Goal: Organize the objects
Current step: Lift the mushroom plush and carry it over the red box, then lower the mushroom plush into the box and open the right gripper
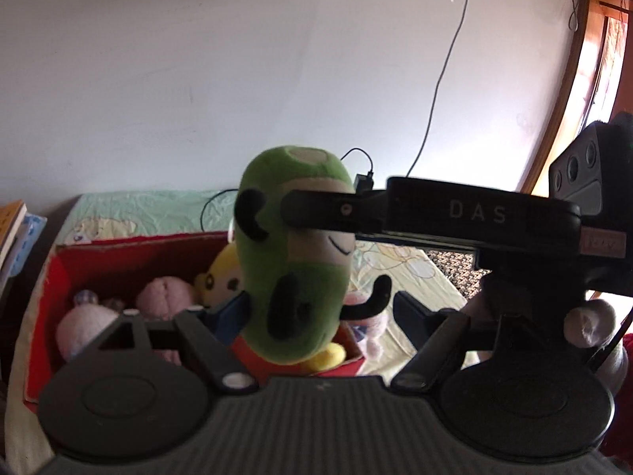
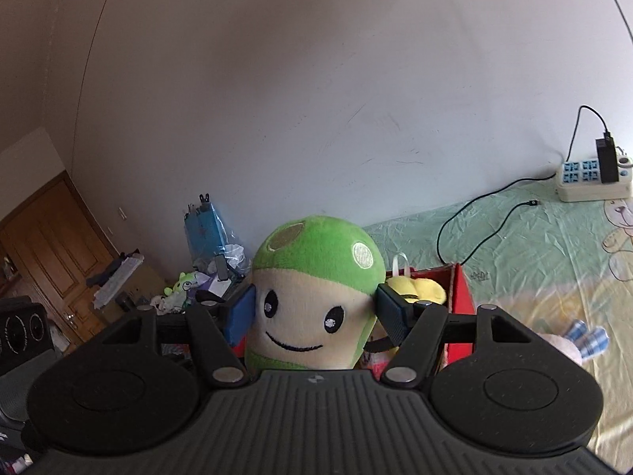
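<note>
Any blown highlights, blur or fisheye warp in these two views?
Left wrist: the doorway is blown out, so the right hand-held gripper is near-silhouette, and the green plush is slightly soft. Right wrist: even light, plush face sharp, the power strip bowed by the fisheye edge.

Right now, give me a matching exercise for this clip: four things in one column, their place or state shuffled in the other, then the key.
Things:
1. green mushroom plush
2. yellow plush
3. power strip
4. left gripper

Places or states:
A. lying on the bed sheet by the wall, a charger plugged in
B. lying inside the red box
C. gripped by the right gripper, above the box
D. open, fingers on either side of the green plush, no clear grip

Pairs: 1-C, 2-B, 3-A, 4-D
</note>
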The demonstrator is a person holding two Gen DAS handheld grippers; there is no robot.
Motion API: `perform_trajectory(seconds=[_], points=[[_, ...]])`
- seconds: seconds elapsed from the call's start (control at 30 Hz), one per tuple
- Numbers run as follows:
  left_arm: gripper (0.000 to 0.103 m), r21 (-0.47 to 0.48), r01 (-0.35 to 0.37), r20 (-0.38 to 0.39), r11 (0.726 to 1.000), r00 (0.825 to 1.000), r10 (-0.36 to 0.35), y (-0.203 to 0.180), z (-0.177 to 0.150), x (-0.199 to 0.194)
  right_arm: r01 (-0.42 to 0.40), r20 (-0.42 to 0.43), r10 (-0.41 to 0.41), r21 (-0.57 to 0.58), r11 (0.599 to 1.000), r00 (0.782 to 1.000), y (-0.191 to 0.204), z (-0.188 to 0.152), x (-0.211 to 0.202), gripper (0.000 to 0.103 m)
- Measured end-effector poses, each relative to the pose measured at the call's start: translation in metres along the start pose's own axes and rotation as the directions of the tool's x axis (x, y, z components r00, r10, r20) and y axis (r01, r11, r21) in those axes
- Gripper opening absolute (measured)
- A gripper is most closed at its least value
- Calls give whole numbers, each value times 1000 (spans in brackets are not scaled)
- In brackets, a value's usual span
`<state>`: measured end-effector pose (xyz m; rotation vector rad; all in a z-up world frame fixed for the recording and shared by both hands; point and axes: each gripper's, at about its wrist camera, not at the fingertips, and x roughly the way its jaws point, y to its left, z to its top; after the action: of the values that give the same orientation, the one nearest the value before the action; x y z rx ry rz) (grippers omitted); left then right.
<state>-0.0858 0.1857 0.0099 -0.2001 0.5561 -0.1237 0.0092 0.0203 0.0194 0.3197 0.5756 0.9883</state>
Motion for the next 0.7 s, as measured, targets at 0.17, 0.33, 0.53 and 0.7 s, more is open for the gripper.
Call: perform_trajectory(seconds=[0.17, 0.33, 0.53, 0.7], points=[[80, -55, -3, -48, 998, 999, 1, 34, -8, 13, 42, -41, -46, -97, 994, 998, 19, -2, 40, 68], [79, -106, -2, -115, 994, 993, -10, 63, -19, 30, 81, -124, -95, -118, 990, 988, 23, -16, 71, 68], [77, -114, -21, -192, 993, 981, -1, 84, -29, 51, 118, -184, -142, -139, 983, 973, 26, -35, 96, 68], [78, -95, -22, -216, 995, 976, 1, 84, -39, 58, 130, -210, -167, -179, 975, 963, 32, -39, 107, 68]])
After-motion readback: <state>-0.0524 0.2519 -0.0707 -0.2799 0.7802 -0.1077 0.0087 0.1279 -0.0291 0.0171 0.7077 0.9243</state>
